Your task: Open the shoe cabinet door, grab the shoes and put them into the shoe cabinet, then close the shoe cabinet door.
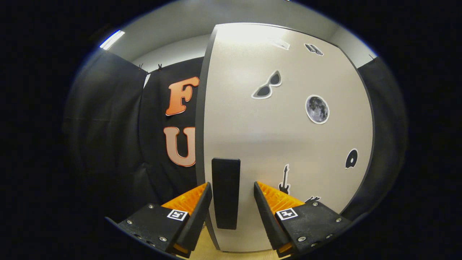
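Gripper straddling the cabinet door handle

The gripper (pixel 231 195) is sitting partly open, its fingers flanking the dark upright handle (pixel 226 193) without clearly pressing it. The pale cabinet door (pixel 281 144) is standing just beyond, carrying sunglasses (pixel 267 86), moon (pixel 317 109) and guitar (pixel 284 179) stickers.

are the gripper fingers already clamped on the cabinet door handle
No, the gripper is open, its fingers straddling the black handle with gaps either side.
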`<state>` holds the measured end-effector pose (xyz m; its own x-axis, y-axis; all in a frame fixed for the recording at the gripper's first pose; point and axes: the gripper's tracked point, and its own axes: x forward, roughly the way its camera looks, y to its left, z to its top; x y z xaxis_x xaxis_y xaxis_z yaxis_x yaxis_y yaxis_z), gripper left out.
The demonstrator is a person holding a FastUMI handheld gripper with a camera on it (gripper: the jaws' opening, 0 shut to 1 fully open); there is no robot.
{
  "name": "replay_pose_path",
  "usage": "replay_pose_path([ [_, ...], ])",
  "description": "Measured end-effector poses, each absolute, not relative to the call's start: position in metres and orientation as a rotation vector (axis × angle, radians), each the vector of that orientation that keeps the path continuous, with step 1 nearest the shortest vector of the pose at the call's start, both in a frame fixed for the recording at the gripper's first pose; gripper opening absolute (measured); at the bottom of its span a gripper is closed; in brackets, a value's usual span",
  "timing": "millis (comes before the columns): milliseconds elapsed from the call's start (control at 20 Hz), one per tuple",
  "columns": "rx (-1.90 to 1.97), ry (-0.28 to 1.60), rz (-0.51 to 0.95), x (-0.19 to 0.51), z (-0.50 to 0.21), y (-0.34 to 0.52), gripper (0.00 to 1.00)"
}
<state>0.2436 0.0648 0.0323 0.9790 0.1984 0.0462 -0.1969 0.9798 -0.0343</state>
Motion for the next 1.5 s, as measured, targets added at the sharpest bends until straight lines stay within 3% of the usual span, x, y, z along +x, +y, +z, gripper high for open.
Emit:
replay_pose_path([
  [450,-0.031,-0.057,0.196,0.152,0.043,0.047,0.75],
  [950,-0.029,-0.067,0.04,0.031,0.046,-0.032,0.8],
  [1500,-0.003,-0.045,-0.004,-0.032,0.036,-0.059,0.85],
])
